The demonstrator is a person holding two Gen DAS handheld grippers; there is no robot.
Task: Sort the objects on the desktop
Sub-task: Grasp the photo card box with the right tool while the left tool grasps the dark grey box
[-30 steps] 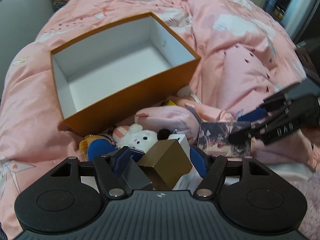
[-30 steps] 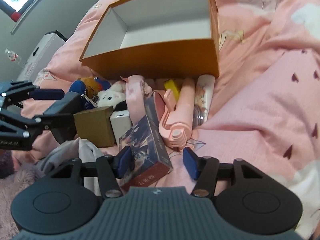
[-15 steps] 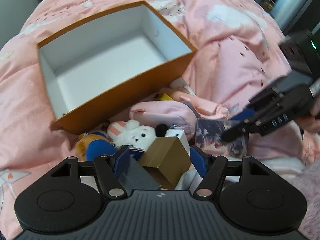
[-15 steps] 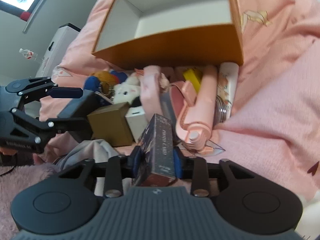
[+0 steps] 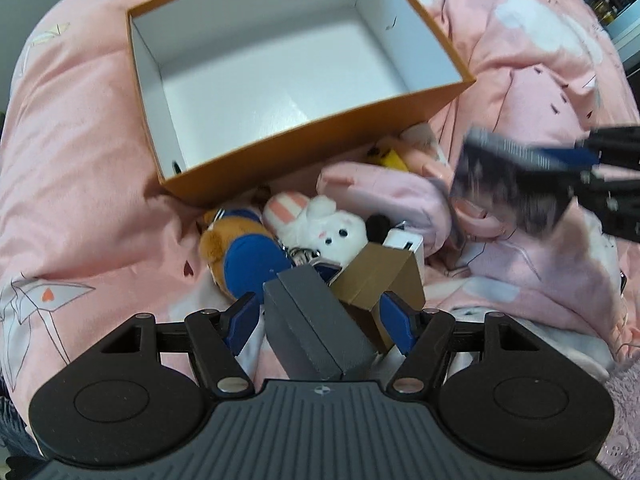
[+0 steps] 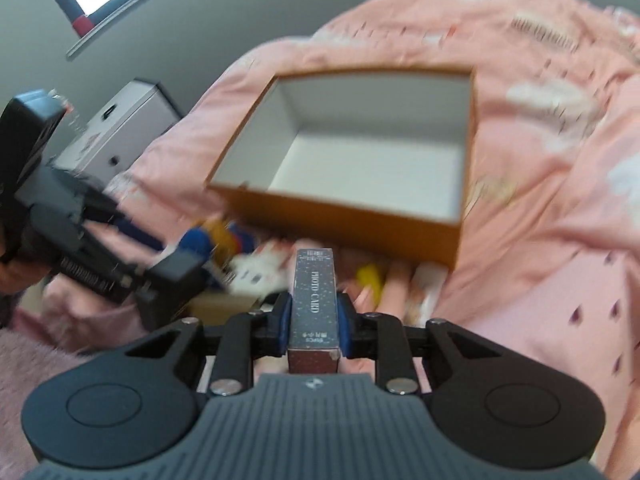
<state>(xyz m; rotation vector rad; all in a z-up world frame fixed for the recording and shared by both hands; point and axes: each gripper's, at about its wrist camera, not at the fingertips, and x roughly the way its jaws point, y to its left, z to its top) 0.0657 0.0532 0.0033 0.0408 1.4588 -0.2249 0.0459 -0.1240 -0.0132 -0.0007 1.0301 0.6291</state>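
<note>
A pink quilt (image 5: 100,184) printed with white clouds and small dark marks covers the whole work surface. On it sits an open orange cardboard box (image 5: 320,148) with a white inside, holding nothing that can be seen. Beyond the quilt stand a grey wall (image 6: 180,12) and a low pale cabinet (image 6: 124,124).

Just in front of the box lies a heap of small things: a brown and blue plush toy (image 5: 244,256), a white plush rabbit (image 5: 328,232), a small white block (image 5: 406,242) and something yellow (image 5: 390,156), too blurred to name.

The right gripper (image 6: 314,320) is closing its blue pads on the narrow sides of a dark photo card box (image 6: 315,308), which stands clear above the heap, near the orange box's front wall. Its top edge reads "PHOTO CARD"; the smaller print is unreadable.

The left gripper (image 5: 320,320) points down over the heap with its jaws spread wide. Between them are a grey box (image 5: 316,332) and a tilted gold-brown box (image 5: 378,280); whether the pads press on either I cannot tell.
</note>
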